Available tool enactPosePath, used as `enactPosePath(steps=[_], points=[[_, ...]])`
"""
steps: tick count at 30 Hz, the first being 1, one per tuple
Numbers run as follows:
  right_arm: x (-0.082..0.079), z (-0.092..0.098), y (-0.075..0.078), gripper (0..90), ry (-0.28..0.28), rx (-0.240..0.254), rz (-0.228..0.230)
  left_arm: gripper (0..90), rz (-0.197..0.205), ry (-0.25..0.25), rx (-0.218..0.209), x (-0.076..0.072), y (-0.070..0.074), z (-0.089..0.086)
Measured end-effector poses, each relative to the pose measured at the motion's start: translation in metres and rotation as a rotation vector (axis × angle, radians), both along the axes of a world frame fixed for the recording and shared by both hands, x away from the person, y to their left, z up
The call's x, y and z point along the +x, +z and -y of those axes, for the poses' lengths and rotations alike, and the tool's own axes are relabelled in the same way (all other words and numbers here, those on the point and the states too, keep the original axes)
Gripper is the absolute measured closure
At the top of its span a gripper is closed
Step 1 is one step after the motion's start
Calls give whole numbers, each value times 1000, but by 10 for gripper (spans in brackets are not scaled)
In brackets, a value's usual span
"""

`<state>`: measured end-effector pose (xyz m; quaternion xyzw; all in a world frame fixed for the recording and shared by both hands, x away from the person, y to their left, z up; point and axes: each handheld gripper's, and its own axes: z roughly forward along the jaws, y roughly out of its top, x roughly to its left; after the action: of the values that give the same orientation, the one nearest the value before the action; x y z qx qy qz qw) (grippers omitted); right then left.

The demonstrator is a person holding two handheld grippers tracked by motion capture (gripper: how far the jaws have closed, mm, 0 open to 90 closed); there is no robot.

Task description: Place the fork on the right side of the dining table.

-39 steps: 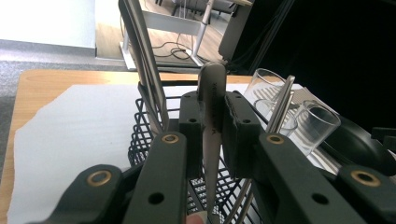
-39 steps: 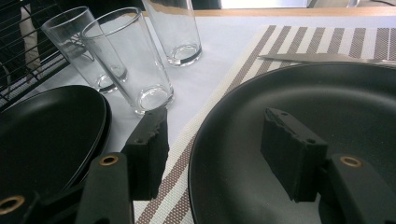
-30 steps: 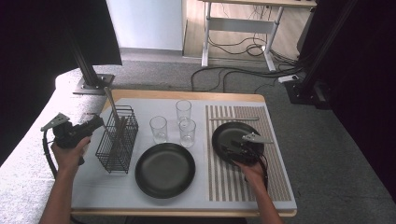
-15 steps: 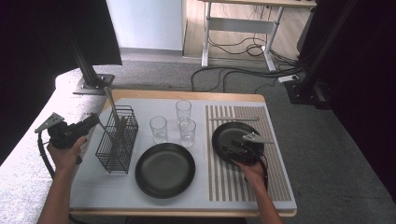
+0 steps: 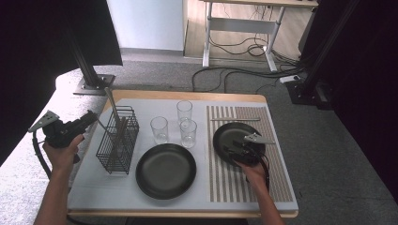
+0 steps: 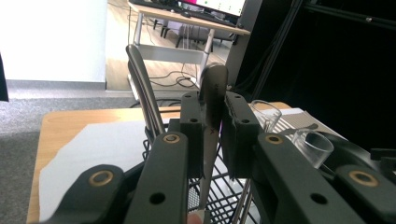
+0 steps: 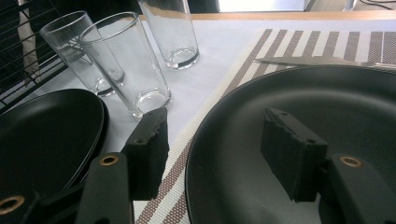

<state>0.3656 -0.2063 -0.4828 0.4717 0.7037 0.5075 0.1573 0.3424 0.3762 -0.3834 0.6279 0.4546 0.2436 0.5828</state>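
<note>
My left claw (image 6: 208, 133) is clamped on a flat silver metal cutlery handle (image 6: 212, 100); my right claw (image 7: 219, 154) gapes wide over a plate rim.

At the left, I hold the handle just beside the black wire cutlery basket (image 5: 117, 140), where another utensil (image 6: 142, 93) leans; I'd lift straight up, so nothing snags on the wires. Past the three clear glasses (image 5: 160, 130) and the near black round plate (image 5: 165, 170), my right jaws straddle the left rim of the black plate (image 7: 327, 93) on the striped mat (image 5: 277, 178), not yet pressing; I'd close squarely.
</note>
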Motion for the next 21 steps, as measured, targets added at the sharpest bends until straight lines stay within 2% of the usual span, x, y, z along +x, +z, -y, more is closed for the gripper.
enactPosePath(steps=[5,21], points=[[0,1,0,414,-2,3,1,797,15,15,-3,-2,5,-2],[1,2,0,414,-6,7,-3,798,50,18,-2,-9,19,-5]])
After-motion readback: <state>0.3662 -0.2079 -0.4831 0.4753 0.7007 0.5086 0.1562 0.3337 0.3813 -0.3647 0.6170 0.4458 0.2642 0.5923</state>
